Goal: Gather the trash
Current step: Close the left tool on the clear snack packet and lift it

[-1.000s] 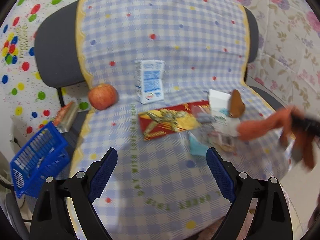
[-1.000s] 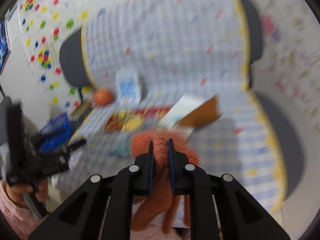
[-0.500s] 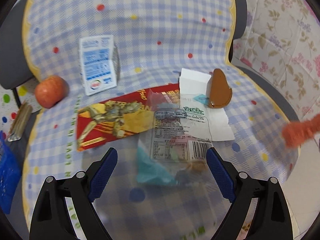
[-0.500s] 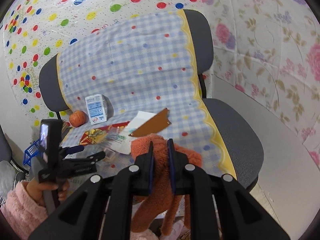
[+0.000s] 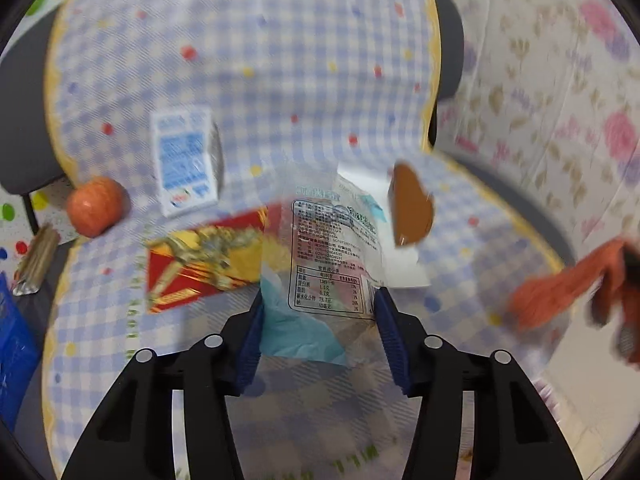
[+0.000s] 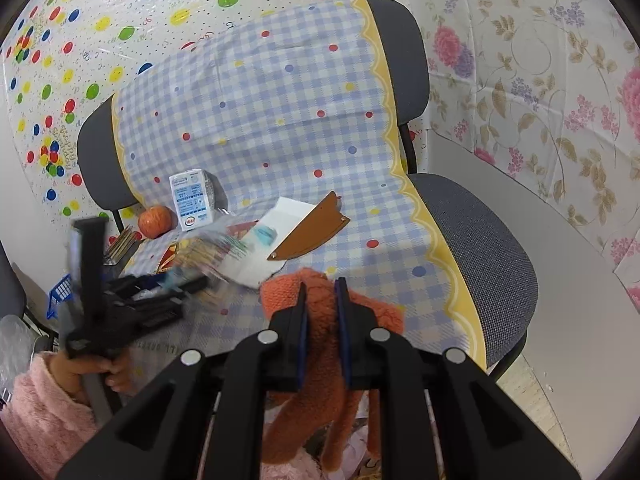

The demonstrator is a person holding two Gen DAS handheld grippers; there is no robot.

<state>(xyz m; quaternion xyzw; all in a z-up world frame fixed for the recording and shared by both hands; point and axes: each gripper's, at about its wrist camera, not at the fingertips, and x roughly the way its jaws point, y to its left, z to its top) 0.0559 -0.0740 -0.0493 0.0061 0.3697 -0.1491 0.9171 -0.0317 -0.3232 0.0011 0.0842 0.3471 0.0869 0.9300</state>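
Note:
My left gripper [image 5: 320,320] is shut on a clear plastic snack wrapper [image 5: 332,256] with a teal inner part, held just above the checkered cloth [image 5: 280,80] on the chair seat. A red and gold flat wrapper [image 5: 204,268], a white paper [image 5: 400,272] and a brown leather piece [image 5: 412,212] lie behind it. My right gripper [image 6: 321,300] is shut on an orange plush toy [image 6: 320,368] that hangs below it at the seat's front edge. The left gripper [image 6: 160,296] shows blurred in the right wrist view.
A blue and white milk carton [image 5: 186,164] stands by an apple [image 5: 96,206] at the seat's left rear. A foil snack stick [image 5: 36,264] and a blue basket [image 5: 12,344] are left of the chair. A second grey chair seat [image 6: 476,240] stands at the right.
My left gripper has moved forward and closed on the clear wrapper, lifting it off the cloth. The right gripper still holds the plush toy, roughly in place.

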